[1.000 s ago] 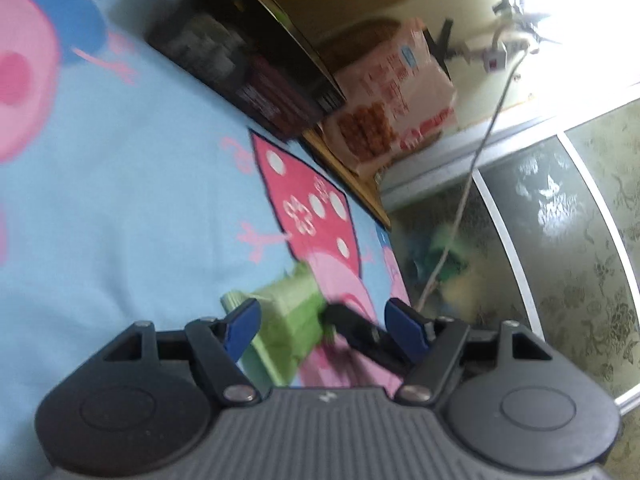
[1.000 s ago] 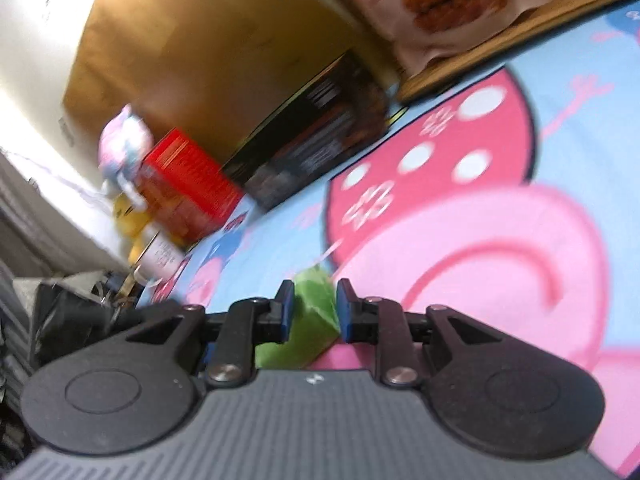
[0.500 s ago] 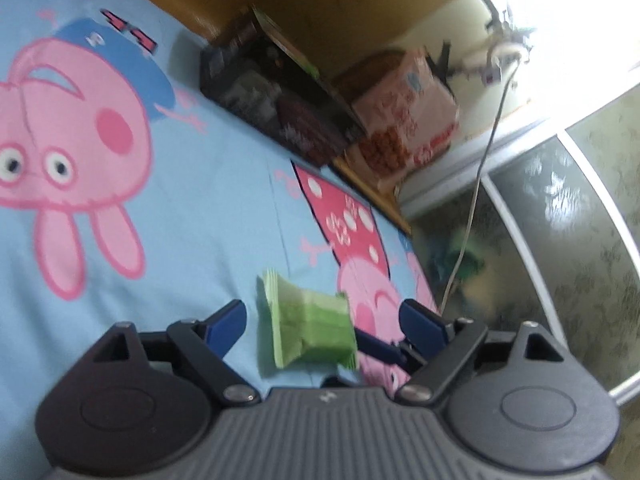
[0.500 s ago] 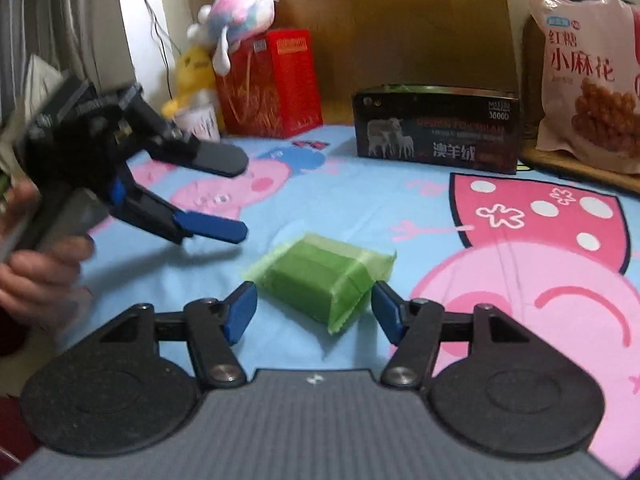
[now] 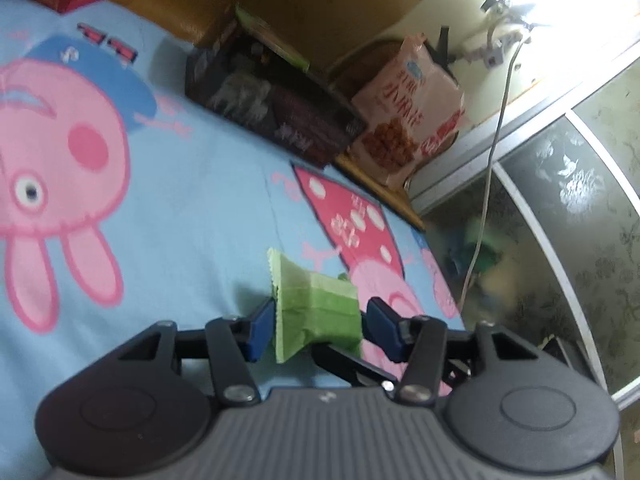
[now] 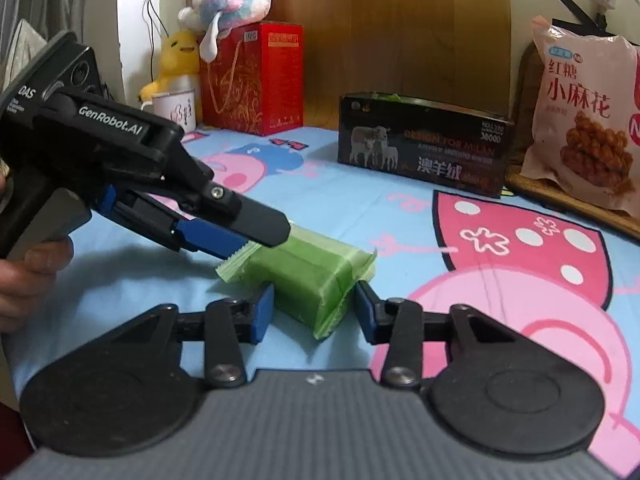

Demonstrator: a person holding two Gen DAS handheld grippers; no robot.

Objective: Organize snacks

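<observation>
Green wrapped snack (image 6: 310, 276) is lying on the cartoon-print bed sheet (image 6: 360, 208), low in the frame centre. The right tool (image 6: 314, 308) is closing about it, its blue pads flanking the packet; contact cannot be told. The left tool (image 5: 316, 322), entering from the left in the right wrist view, is narrowing on the wrapper's crimped end. A black box (image 6: 424, 146) and a bagged snack (image 6: 584, 124) are standing behind.
</observation>
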